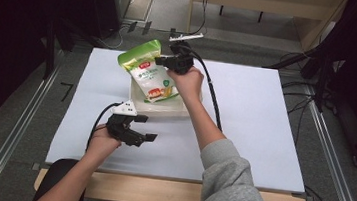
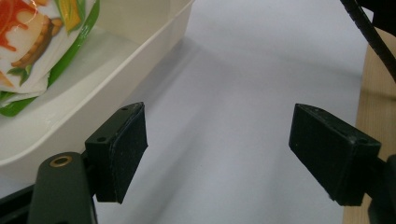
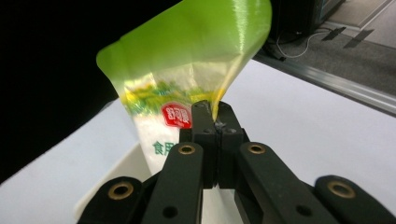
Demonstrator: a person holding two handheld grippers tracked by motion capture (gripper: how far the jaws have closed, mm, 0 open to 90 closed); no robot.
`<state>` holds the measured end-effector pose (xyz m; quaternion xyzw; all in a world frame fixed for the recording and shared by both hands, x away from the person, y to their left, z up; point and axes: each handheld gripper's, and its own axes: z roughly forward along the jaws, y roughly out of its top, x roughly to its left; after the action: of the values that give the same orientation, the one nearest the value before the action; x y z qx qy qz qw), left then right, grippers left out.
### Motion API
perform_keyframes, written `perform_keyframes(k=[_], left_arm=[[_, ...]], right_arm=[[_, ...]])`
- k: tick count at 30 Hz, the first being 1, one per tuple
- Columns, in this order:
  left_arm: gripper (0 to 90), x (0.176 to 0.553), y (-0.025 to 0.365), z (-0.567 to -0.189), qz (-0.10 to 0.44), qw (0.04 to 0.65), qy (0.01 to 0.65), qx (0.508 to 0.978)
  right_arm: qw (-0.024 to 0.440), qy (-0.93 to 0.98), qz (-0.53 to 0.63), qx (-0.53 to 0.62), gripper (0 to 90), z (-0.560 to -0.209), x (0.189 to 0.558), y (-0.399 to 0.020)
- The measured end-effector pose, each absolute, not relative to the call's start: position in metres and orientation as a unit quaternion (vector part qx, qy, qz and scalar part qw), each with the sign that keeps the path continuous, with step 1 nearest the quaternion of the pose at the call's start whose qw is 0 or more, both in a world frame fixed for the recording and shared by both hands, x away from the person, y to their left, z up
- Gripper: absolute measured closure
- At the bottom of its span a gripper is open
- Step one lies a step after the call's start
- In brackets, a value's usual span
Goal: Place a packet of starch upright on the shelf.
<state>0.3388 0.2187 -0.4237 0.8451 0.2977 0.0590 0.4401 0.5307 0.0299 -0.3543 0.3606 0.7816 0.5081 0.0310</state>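
Green-and-white bag [image 1: 150, 72] standing tilted in white tray [image 1: 165, 111] at table's [image 1: 255, 118] middle, right gripper [image 3: 215, 122] clamped on bag's upper edge, left gripper [image 1: 146, 128] just beside tray's near side, jaws wide apart, nothing between.

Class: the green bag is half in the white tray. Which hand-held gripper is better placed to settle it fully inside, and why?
Right. The right hand-held gripper is shut on the green bag's upper edge above the white tray. The left hand-held gripper is open beside the tray, holding nothing.
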Motion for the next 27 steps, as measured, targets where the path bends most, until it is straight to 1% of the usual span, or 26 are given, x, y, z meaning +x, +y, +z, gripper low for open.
perform_keyframes(k=[1,6,10,16,21,23,26,27], left_arm=[[20.0,0.339,0.219,-0.424,0.059,0.440,0.298,0.845],[20.0,0.339,0.219,-0.423,0.060,0.438,0.296,0.846],[20.0,0.338,0.219,-0.423,0.060,0.439,0.296,0.846],[20.0,0.339,0.219,-0.423,0.059,0.438,0.299,0.846],[20.0,0.339,0.219,-0.424,0.059,0.440,0.297,0.845],[20.0,0.339,0.219,-0.423,0.059,0.440,0.297,0.845],[20.0,0.339,0.219,-0.424,0.059,0.437,0.296,0.847],[20.0,0.339,0.219,-0.424,0.059,0.435,0.297,0.848]], right_arm=[[0.037,0.783,0.508,0.358,90.0,-0.357,0.531,0.023],[0.036,0.780,0.506,0.367,90.0,-0.361,0.534,0.010],[0.042,0.781,0.482,0.394,90.0,-0.368,0.542,-0.002],[0.041,0.781,0.468,0.412,90.0,-0.377,0.546,-0.011],[0.037,0.782,0.467,0.410,89.2,-0.374,0.544,-0.011],[0.044,0.787,0.461,0.406,85.2,-0.372,0.543,-0.009],[0.047,0.793,0.460,0.396,73.3,-0.368,0.541,-0.011],[0.050,0.796,0.462,0.388,71.4,-0.367,0.540,-0.011]])
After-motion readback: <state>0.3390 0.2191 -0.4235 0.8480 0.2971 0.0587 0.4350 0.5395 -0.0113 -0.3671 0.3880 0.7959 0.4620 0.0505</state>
